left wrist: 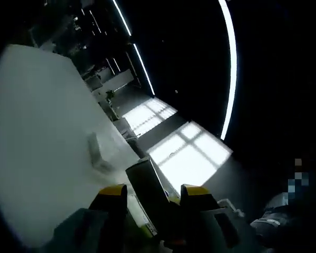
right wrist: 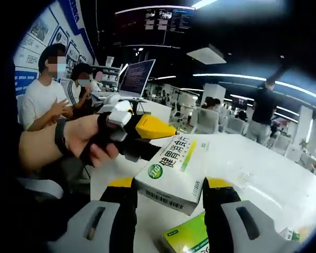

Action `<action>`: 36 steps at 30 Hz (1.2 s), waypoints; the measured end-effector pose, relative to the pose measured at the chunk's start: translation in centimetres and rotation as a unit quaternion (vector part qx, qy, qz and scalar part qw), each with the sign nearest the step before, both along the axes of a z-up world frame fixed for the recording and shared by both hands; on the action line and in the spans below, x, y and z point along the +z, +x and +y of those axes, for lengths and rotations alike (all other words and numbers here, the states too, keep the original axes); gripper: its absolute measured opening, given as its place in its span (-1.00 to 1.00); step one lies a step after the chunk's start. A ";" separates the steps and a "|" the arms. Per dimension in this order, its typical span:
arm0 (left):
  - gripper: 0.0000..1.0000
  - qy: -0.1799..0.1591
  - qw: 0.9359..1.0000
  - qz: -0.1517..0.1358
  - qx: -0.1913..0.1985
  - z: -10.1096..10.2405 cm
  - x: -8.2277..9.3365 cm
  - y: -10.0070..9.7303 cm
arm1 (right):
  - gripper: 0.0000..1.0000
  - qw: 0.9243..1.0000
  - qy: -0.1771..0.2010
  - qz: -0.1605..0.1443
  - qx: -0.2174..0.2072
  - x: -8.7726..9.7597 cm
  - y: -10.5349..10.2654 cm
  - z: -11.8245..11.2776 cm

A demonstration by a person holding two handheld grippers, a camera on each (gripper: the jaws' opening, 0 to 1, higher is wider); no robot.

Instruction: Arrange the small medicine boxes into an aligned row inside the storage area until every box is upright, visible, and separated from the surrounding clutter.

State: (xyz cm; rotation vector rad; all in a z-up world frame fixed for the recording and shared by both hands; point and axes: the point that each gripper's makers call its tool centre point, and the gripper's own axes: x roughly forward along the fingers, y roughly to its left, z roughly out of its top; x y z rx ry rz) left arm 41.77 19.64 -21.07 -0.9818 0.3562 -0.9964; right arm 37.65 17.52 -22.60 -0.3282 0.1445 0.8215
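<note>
Although the left gripper view is tilted up toward a dark ceiling with light strips, it shows the left gripper [left wrist: 154,196] with its yellow-tipped jaws closed on a box [left wrist: 147,184], held by its broad faces, its far end rising past the tips. Behind it lies a white table [left wrist: 37,132] with a second small box [left wrist: 97,150] lying flat on it, well apart from the held one. A carton like this looks light and stiff but thin-walled, so a hard squeeze would likely dent it, and its glossy skin may slip; a grip across the middle of the broad faces seems safest. Moving to the right gripper view, the right gripper [right wrist: 170,191] has its jaws apart, one on each side of the white-and-green box, and whether they touch it I cannot tell. The left gripper [right wrist: 139,137], in the person's hand [right wrist: 81,138], holds that box [right wrist: 174,174] at its far end, above the table [right wrist: 263,174]. Below lies a green box [right wrist: 192,237], flat, just under the held one, and it could be knocked on the way down. A laptop [right wrist: 136,78] and seated people stand well behind; no storage area is plain to see.
</note>
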 end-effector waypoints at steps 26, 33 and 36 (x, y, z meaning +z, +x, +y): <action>-0.61 -0.055 0.996 -0.074 0.005 -0.5 5.1 0.1 | 0.21 0.985 0.140 0.075 0.060 4.8 -0.3 -1.9; -0.61 -0.048 0.993 -0.100 -0.031 -2.1 7.2 -1.2 | -0.36 0.936 0.223 0.240 0.129 5.0 -1.1 -2.2; -0.61 -0.055 0.992 -0.100 -0.051 -2.5 7.7 -1.7 | -0.48 0.925 0.242 0.260 0.136 5.2 -1.0 -2.7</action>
